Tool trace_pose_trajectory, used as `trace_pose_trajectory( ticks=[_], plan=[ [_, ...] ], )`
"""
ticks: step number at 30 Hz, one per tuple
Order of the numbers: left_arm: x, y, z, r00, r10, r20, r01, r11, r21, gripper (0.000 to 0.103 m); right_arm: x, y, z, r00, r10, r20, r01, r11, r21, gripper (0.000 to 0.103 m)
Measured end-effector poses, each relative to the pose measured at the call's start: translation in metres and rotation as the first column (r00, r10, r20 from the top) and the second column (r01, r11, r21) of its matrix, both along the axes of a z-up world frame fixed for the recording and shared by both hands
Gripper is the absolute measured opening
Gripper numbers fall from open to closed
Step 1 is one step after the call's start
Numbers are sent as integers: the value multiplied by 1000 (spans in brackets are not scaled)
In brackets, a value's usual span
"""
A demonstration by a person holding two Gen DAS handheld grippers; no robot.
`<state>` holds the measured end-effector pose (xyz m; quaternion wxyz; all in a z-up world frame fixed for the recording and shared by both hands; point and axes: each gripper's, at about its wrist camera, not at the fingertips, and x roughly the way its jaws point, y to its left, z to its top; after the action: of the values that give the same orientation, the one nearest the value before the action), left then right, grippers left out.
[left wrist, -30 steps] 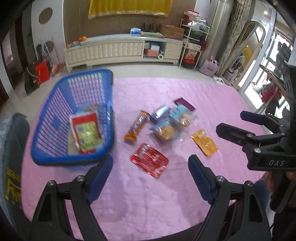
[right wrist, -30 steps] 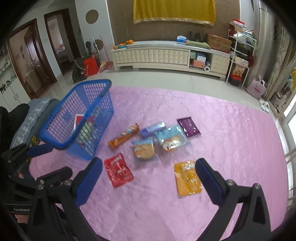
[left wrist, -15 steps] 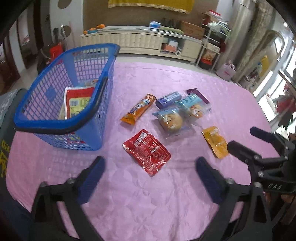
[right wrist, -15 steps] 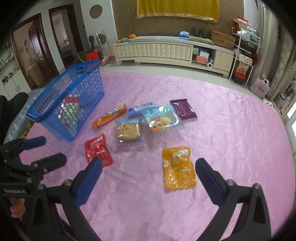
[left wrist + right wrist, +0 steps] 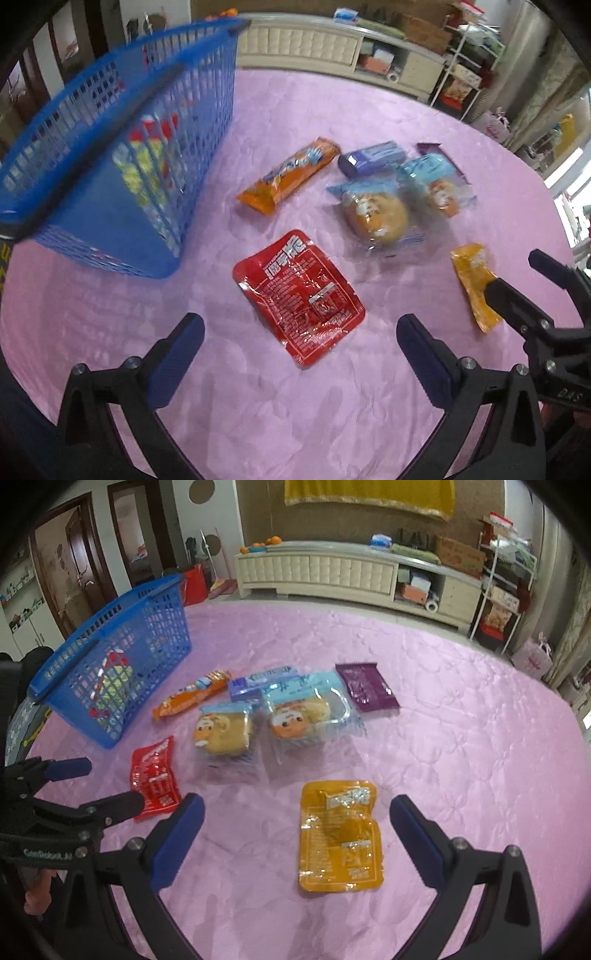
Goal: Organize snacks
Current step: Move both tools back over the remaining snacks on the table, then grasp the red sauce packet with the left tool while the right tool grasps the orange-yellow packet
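Observation:
My left gripper (image 5: 297,326) hangs open just above a flat red packet (image 5: 299,295) on the pink cloth, its blue pads either side of the packet's near end and clear of it. My right gripper (image 5: 297,805) is open too, straddling a yellow packet (image 5: 340,834) without touching it. Beyond them lie an orange bar (image 5: 288,175), a purple-blue bar (image 5: 373,157), two clear-wrapped cakes (image 5: 225,734) and a dark purple packet (image 5: 365,686). The blue basket (image 5: 110,147) stands at the left with a red and yellow pack inside.
The basket's near corner (image 5: 162,266) stands a short way left of the red packet. The two grippers hang side by side, close together. A dark chair (image 5: 22,686) sits past the table's left edge. A cream cabinet (image 5: 332,568) and a shelf rack line the far wall.
Both grippers have sunk toward the cloth and the snacks look larger. The left jaws have spread wider. The red packet now lies between the left pads, the yellow one between the right pads.

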<state>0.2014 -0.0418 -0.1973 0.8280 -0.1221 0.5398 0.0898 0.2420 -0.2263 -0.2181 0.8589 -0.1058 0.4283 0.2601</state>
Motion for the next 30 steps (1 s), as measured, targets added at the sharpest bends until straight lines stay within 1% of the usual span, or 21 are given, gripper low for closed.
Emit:
trace_pose_trajectory(
  ticks=[3, 6, 10, 11, 14, 15, 18, 19, 21, 22, 23, 24, 25, 27, 30],
  plan=[
    [11, 3, -13, 999, 23, -37, -23, 1000, -3, 103, 9, 1, -7, 1000, -7, -21, 6, 1000, -15, 102],
    [23, 6, -22, 998, 43, -56, -44, 999, -22, 103, 13, 3, -11, 1000, -7, -11, 6, 999, -46, 102],
    [37, 8, -31, 994, 77, -82, -81, 996, -43, 103, 21, 3, -15, 1000, -1, -18, 0, 999, -39, 102],
    [39, 9, -32, 993, 92, -75, -94, 995, -25, 103, 22, 3, -16, 1000, -1, -22, 0, 999, -36, 102],
    [43, 12, -35, 991, 113, -68, -114, 993, -8, 103, 24, 1, -16, 1000, -2, -27, 1, 1000, -30, 102],
    [45, 12, -35, 991, 112, -74, -112, 994, -3, 103, 25, 0, -16, 1000, -2, -30, 1, 1000, -27, 102],
    [53, 3, -41, 989, 86, -122, -80, 995, 50, 103, 27, -2, -18, 999, -4, -45, 3, 1000, -15, 102],
    [55, -1, -43, 988, 90, -125, -84, 995, 55, 102, 27, -4, -20, 999, -6, -51, 5, 1000, -8, 102],
    [52, -2, -43, 988, 104, -112, -100, 994, 43, 100, 30, -6, -24, 997, -15, -78, 15, 1000, 1, 102],
    [51, -2, -42, 990, 97, -105, -93, 995, 42, 94, 32, -7, -26, 996, -18, -93, 19, 1000, 11, 102],
    [49, -3, -40, 992, 81, -95, -76, 995, 57, 82, 33, -8, -27, 994, -22, -103, 24, 1000, 19, 102],
    [45, -4, -38, 994, 68, -86, -62, 996, 63, 76, 34, -9, -28, 993, -26, -115, 29, 999, 26, 102],
    [42, -3, -37, 995, 50, -80, -46, 998, 50, 70, 34, -10, -28, 993, -26, -117, 30, 999, 31, 102],
    [39, -4, -36, 996, 26, -80, -23, 999, 41, 65, 32, -9, -26, 993, -25, -114, 29, 999, 37, 102],
    [34, -5, -36, 998, 1, -56, 3, 998, 68, 50, 31, -7, -21, 995, -15, -103, 19, 999, 45, 102]
  ],
)
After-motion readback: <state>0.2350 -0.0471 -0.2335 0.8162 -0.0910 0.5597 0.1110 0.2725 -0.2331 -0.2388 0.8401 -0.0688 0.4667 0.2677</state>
